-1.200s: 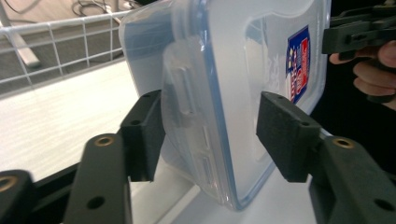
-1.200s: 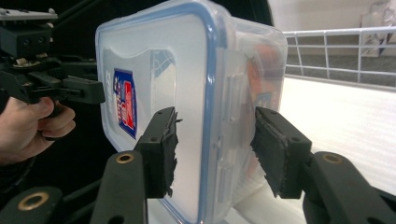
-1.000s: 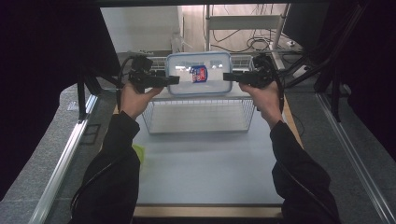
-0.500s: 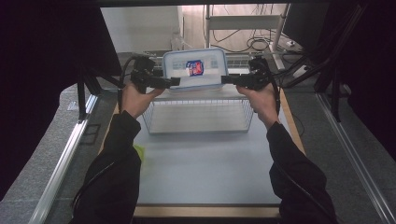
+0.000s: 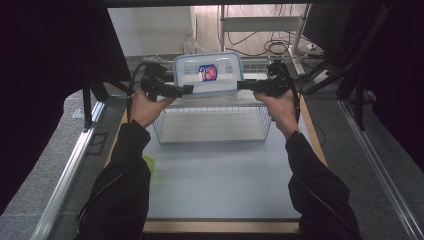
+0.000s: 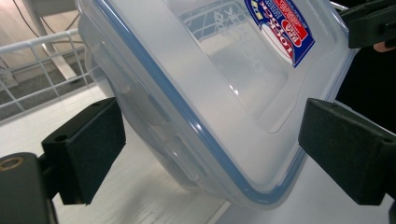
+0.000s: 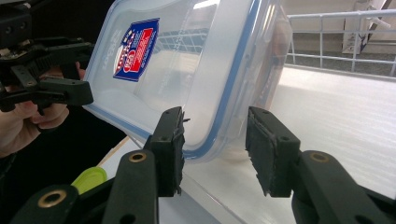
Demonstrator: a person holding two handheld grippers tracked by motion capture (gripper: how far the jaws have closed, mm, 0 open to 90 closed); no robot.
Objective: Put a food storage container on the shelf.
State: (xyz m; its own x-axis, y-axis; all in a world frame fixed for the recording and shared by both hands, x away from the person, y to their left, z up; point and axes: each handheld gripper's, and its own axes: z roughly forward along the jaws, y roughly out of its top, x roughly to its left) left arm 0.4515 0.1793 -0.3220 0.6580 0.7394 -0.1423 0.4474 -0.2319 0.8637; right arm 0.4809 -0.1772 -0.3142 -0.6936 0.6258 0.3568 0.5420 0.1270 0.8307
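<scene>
- Clear plastic container (image 5: pixel 207 75) w/ blue-rimmed lid and a red-and-blue label (image 5: pixel 208 72). It is tipped up on one long edge, lid facing the person, at the far end of a white wire basket (image 5: pixel 210 141). Its low corner looks to rest on or just above the white floor there.
- Left gripper (image 5: pixel 187 90): jaws have just been opening and now stand wide. In the left gripper view (image 6: pixel 210 149) the container's corner sits between the pads (image 6: pixel 88 149), w/ clear gaps on both sides, so nothing is held.
- Right gripper (image 5: pixel 242 85): jaws narrow and have been closing a little. In the right gripper view (image 7: pixel 215 140) they straddle the container's rim (image 7: pixel 224 93), one pad on the lid, the other at the base wall. It appears to grip.
- Step in hand, as I judge: setting the container down in the basket. Left side released, right side not yet.
- Next move calls for: lower the right end until the container sits steady, then open the right jaws and pull both grippers back w/o snagging the wires.
- Nearer the person, a small green item (image 5: pixel 148 162) lies by the left sleeve.
</scene>
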